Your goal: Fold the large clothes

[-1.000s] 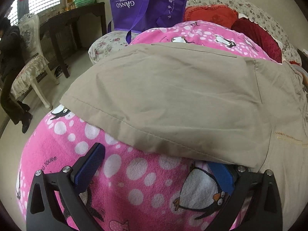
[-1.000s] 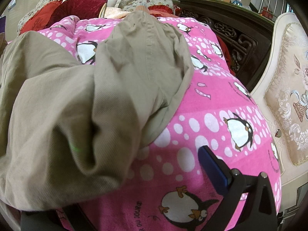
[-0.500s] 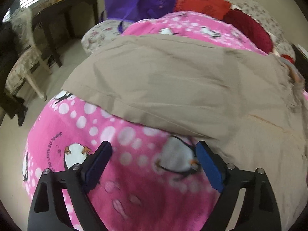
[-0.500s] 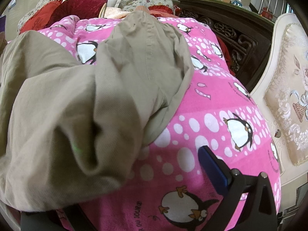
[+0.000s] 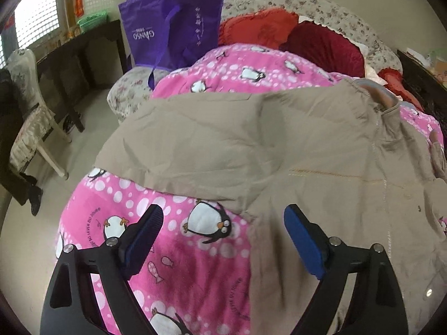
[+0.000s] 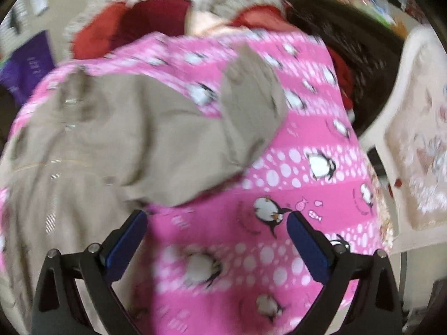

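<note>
A khaki jacket point(image 5: 251, 145) lies spread on a pink penguin blanket point(image 5: 195, 251) over the bed, zipper side up, with one sleeve folded across its body. My left gripper point(image 5: 223, 215) hovers above the jacket's near edge, open, with nothing between its blue pads. The right wrist view is blurred by motion. In it the jacket point(image 6: 125, 134) lies to the left with its other sleeve point(image 6: 251, 106) bent over on the blanket point(image 6: 293, 128). My right gripper point(image 6: 217, 216) hangs open over bare blanket just off the jacket's edge and holds nothing.
A purple tote bag point(image 5: 173, 22) and red cushions point(image 5: 257, 28) sit at the bed's far end. A pale chair point(image 5: 30, 128) and a dark table point(image 5: 81, 44) stand on the floor to the left. A cream upholstered chair point(image 6: 413, 139) and dark carved wood point(image 6: 349, 44) border the right side.
Both grippers have lifted up and back from the jacket. The right one, earlier half buried under khaki cloth, now shows both fingers free. The left one's pad has come out from under the hem.
</note>
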`<state>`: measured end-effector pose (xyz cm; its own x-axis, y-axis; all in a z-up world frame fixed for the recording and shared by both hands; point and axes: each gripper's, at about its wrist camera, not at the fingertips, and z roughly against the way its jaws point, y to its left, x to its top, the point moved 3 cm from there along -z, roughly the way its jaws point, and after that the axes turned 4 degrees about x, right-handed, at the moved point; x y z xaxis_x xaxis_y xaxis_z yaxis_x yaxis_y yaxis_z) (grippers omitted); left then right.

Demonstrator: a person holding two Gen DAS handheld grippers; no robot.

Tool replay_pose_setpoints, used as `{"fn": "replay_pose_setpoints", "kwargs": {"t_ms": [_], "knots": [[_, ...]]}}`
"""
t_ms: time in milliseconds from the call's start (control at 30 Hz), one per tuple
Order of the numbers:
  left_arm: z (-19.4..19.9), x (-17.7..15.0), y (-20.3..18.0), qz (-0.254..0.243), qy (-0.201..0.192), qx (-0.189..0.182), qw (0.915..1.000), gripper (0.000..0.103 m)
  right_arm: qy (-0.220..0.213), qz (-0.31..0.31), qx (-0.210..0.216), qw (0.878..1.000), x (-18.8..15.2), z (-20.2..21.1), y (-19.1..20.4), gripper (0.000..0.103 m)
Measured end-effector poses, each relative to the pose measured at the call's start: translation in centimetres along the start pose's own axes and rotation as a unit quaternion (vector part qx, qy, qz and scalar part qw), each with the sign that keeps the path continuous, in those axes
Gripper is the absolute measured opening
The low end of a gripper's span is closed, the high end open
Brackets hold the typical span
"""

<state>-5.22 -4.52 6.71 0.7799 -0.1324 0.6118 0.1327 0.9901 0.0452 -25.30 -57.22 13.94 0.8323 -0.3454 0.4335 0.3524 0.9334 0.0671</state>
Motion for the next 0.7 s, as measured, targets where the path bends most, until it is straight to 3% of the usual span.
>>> {"fn": "replay_pose_setpoints", "kwargs": {"t_ms": [167,367,467,533,700], "knots": [[0.9,0.4,-0.7,-0.006,0.002,0.005,1.0,0.08,0.006,0.041,0.067,0.997,-0.4,5.0,5.1,0.102],[1.6,0.8,-0.5,0.0,-0.001,0.005,1.0,0.08,0.018,0.064,0.209,0.976,-0.6,10.8,11.1,0.102],[1.6,1.1,0.0,0.008,-0.003,0.006,0.9999,0.08,-0.001,0.088,0.223,0.971,-0.5,12.7,13.4,0.102],[1.4,1.2,0.2,0.014,-0.004,0.006,0.9999,0.08,-0.021,0.115,0.209,0.971,-0.2,12.7,15.4,0.102],[0.2,1.5,1.4,0.037,0.002,0.012,0.9992,0.08,-0.043,0.111,0.176,0.977,0.2,8.0,19.2,0.102]]}}
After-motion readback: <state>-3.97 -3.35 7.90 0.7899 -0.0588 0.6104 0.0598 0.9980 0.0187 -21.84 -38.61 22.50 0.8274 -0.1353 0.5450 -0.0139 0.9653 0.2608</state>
